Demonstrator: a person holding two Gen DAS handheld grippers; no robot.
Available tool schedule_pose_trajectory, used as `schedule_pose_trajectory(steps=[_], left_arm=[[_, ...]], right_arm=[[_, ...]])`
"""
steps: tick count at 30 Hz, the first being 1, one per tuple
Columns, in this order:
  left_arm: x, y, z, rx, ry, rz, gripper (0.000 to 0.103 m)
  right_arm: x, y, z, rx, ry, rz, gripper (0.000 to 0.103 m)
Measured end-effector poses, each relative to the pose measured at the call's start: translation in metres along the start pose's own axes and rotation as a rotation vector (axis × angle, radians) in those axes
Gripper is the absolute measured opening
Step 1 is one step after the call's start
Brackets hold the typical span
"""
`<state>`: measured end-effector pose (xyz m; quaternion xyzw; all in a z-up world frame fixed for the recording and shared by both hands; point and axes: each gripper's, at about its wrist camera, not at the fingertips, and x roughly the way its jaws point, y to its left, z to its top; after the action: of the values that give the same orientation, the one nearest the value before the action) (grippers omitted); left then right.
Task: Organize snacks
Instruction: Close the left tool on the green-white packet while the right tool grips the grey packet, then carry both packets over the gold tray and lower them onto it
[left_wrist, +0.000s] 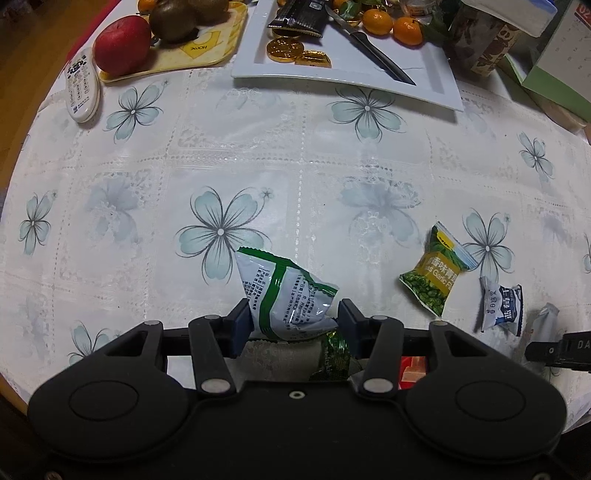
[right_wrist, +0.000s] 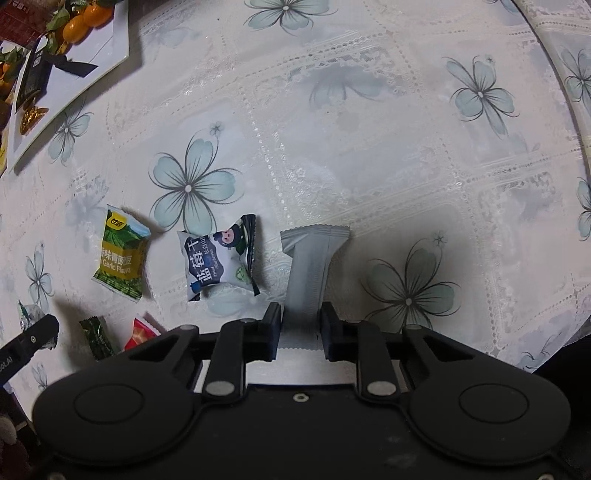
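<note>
My left gripper (left_wrist: 293, 317) is shut on a white-and-green snack packet (left_wrist: 284, 291), which sticks out ahead of the pads over the flowered tablecloth. Beneath it lie a dark green candy (left_wrist: 332, 354) and a red packet (left_wrist: 412, 371). My right gripper (right_wrist: 300, 325) is shut on a plain grey packet (right_wrist: 310, 266), pinching its narrow middle. To its left lie a blueberry packet (right_wrist: 221, 258), a green pea packet (right_wrist: 122, 254), the dark green candy (right_wrist: 98, 338) and the red packet (right_wrist: 142, 332). In the left wrist view, the pea packet (left_wrist: 436, 275) and blueberry packet (left_wrist: 502, 306) lie to the right.
At the back stands a white rectangular plate (left_wrist: 436, 74) with a knife (left_wrist: 373, 51), gold coins and tangerines. Left of it are a yellow tray (left_wrist: 207, 55) with an apple and kiwis, and a remote control (left_wrist: 82, 86). Boxes (left_wrist: 546, 70) stand at the back right.
</note>
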<state>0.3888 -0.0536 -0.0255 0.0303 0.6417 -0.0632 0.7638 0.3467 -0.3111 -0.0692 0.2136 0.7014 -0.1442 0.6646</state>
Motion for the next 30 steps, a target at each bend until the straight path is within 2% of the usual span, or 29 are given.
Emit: schedule_pose_trajectory(steps=[6,13,19,22,25,30], left_arm=[[-0.005,-0.008,-0.015,0.044,-0.016,0.026,0.056],[-0.016,-0.012,-0.034,0.072,-0.040,0.020,0.056],[-0.039,-0.011,-0.060,0.059,-0.105,0.017,0.056],[-0.048,-0.010,-0.084,0.048,-0.127,0.022,0.056],[-0.056,-0.012,-0.117,0.042,-0.148,0.034,0.056],[-0.070,-0.020,-0.168,0.036,-0.159,-0.015,0.056]], right_arm=[[-0.019,-0.020,0.000,0.002,-0.016,0.030,0.022],[-0.030,-0.028,-0.011,-0.012,-0.039,0.037,0.022],[-0.047,-0.028,-0.026,-0.054,-0.128,0.016,0.022],[-0.056,-0.030,-0.040,-0.062,-0.166,0.009,0.022],[-0.064,-0.032,-0.064,-0.097,-0.201,0.043,0.022],[-0.065,-0.036,-0.123,-0.135,-0.208,0.115,0.022]])
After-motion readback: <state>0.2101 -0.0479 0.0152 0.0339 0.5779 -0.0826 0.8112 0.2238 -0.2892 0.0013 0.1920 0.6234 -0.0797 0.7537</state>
